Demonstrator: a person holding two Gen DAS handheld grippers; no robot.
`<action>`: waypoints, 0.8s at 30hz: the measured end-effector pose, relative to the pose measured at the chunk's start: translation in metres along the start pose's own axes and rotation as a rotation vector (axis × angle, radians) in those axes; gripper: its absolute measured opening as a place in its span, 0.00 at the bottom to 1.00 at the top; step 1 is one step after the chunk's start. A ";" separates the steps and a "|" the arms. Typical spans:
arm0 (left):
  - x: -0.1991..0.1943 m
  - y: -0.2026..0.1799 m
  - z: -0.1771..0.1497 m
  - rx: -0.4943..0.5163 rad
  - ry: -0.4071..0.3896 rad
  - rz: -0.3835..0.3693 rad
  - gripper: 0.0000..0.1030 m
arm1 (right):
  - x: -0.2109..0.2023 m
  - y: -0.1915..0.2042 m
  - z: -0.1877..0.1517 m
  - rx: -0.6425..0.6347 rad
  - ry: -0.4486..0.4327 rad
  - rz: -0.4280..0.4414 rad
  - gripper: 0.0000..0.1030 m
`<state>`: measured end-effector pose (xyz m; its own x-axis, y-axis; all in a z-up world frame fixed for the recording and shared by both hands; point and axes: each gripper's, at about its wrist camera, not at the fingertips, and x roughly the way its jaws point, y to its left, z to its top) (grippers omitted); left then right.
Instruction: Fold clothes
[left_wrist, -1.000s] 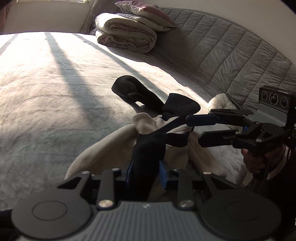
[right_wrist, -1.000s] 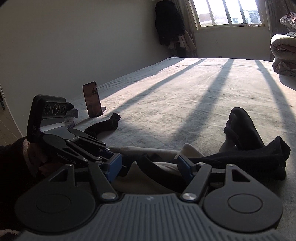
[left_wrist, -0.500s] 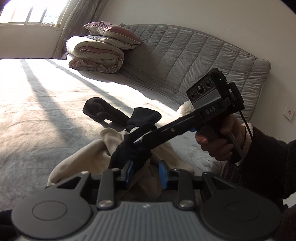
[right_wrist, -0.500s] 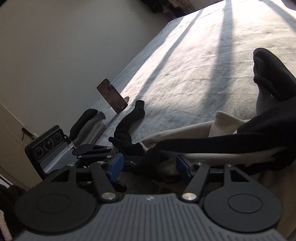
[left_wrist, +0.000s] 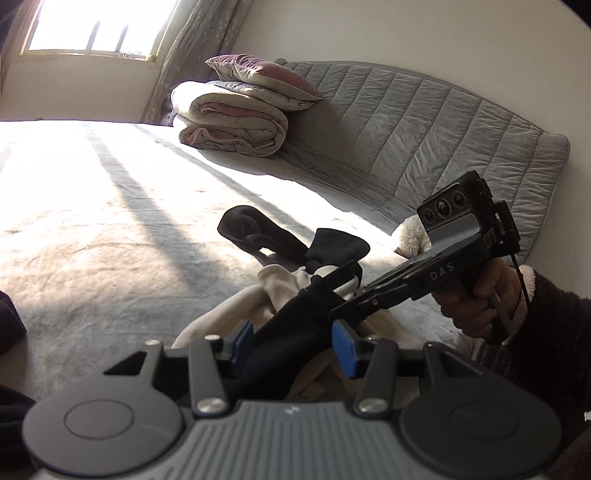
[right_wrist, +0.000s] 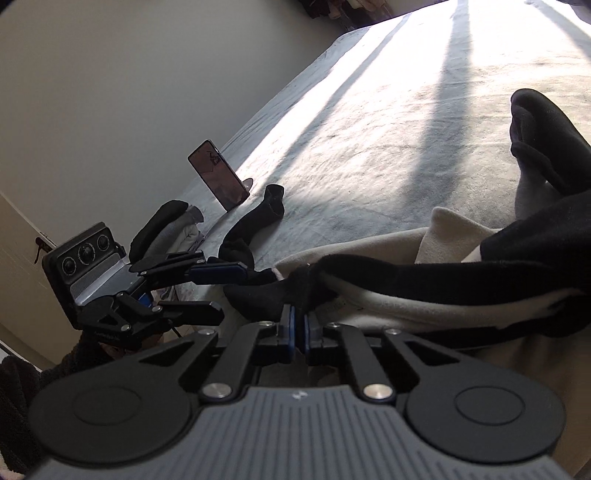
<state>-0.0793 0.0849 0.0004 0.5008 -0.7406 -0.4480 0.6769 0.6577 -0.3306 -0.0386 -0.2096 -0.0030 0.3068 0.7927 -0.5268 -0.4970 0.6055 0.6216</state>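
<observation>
A long black sock (left_wrist: 291, 332) lies across a crumpled cream garment (left_wrist: 221, 317) on the grey bed. My left gripper (left_wrist: 292, 343) stands at the bottom of its own view. Its jaws are opening and the sock runs loosely between the blue pads (left_wrist: 341, 347). My right gripper (left_wrist: 334, 312) comes in from the right in a person's hand and is pinched shut on the same sock. In the right wrist view the right gripper (right_wrist: 299, 328) has its pads together on the sock's near edge (right_wrist: 306, 284). The left gripper (right_wrist: 232, 293) shows at the left with its fingers apart.
Another dark garment (left_wrist: 255, 229) lies just beyond the cream one. Folded quilts and a pillow (left_wrist: 229, 118) sit against the padded grey headboard (left_wrist: 424, 129). A phone on a stand (right_wrist: 218, 181), a loose black sock (right_wrist: 258, 214) and a small clothes stack (right_wrist: 166, 229) lie near the bed's edge.
My right gripper's jaws went from wide apart to shut on the black sock. My left gripper's pads, which squeezed the sock before, have spread apart. The left view swung toward the window.
</observation>
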 end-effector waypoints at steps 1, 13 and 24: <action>0.001 0.002 0.000 -0.002 0.005 0.005 0.47 | -0.001 0.000 -0.003 -0.009 0.004 -0.003 0.06; 0.048 0.003 -0.002 -0.018 0.153 -0.134 0.48 | 0.000 0.001 -0.021 -0.049 0.047 -0.023 0.06; 0.039 -0.019 -0.004 0.041 0.035 -0.064 0.03 | -0.021 -0.001 -0.019 -0.053 -0.018 -0.041 0.15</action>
<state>-0.0751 0.0435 -0.0146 0.4367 -0.7754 -0.4560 0.7291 0.6020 -0.3255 -0.0595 -0.2280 -0.0039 0.3422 0.7684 -0.5408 -0.5255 0.6336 0.5678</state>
